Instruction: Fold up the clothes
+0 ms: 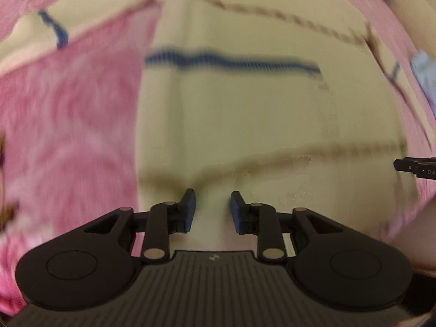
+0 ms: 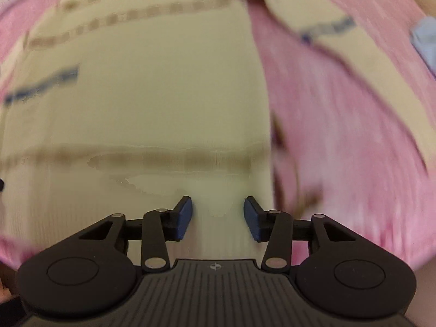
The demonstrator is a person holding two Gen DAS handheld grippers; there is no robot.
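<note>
Cream garment [image 1: 245,114], blue stripe, lettering unreadable

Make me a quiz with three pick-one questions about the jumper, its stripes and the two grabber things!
1. What does the cream jumper lie on?
A. a pink blanket
B. a green rug
C. a bare wooden table

2. What colour is the short stripe across the jumper?
A. red
B. blue
C. orange

3. How are the jaws of the left gripper and right gripper?
A. clamped on a sock
B. apart, holding nothing
C. gripping a hanger

Answers:
1. A, the pink blanket shows all round the jumper.
2. B, the stripe is dark blue.
3. B, a gap shows between each pair of pads.
</note>
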